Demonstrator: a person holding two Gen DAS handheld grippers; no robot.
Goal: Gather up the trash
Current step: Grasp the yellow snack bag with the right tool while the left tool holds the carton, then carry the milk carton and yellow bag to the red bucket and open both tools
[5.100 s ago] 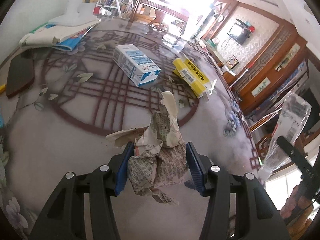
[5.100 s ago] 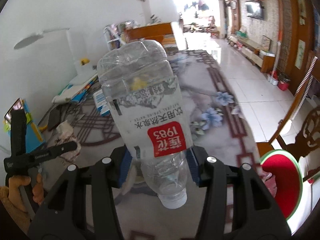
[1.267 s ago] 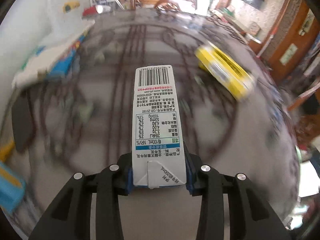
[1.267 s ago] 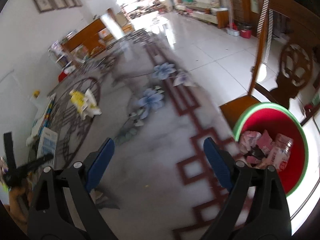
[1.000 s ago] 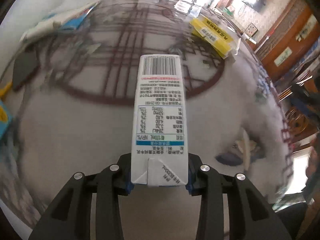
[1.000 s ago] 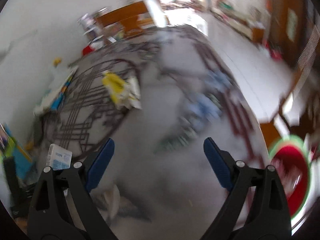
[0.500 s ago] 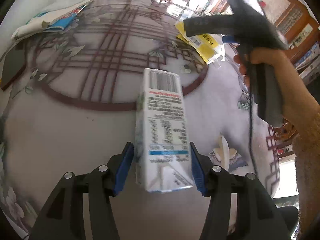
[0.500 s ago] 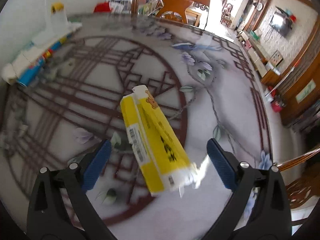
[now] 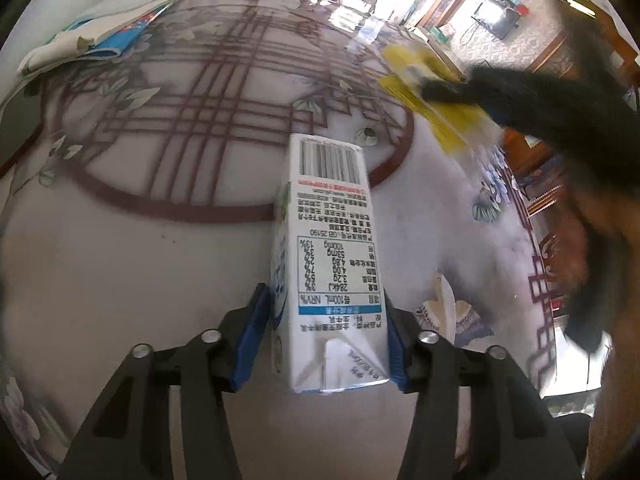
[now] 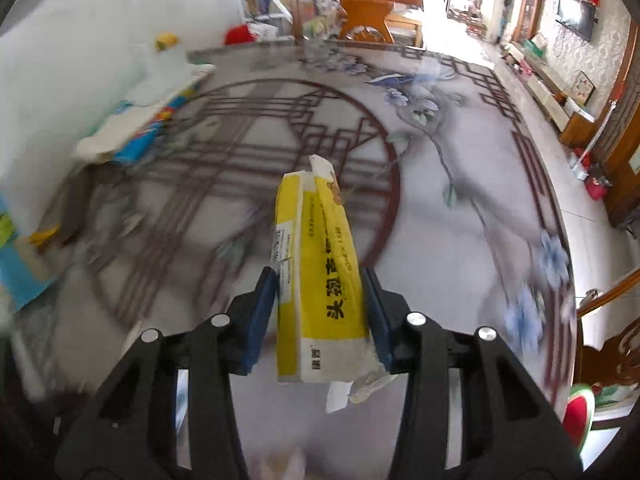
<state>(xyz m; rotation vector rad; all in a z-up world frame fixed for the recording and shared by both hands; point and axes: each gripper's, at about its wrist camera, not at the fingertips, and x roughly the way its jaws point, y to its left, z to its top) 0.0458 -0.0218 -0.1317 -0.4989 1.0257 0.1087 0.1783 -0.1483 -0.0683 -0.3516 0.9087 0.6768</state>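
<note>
The left gripper (image 9: 320, 336) points steeply down at the counter (image 9: 120, 272), jaws closing on a milk carton (image 9: 328, 264) held between its pads. Right of the carton, the right gripper (image 10: 320, 316), tilted down likewise, closes on a yellow packet (image 10: 320, 280).

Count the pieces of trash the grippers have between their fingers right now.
2. A white rectangular milk carton sits between the closing left gripper pads; a yellow paper packet sits between the closing right gripper pads. More trash may lie outside view.
</note>
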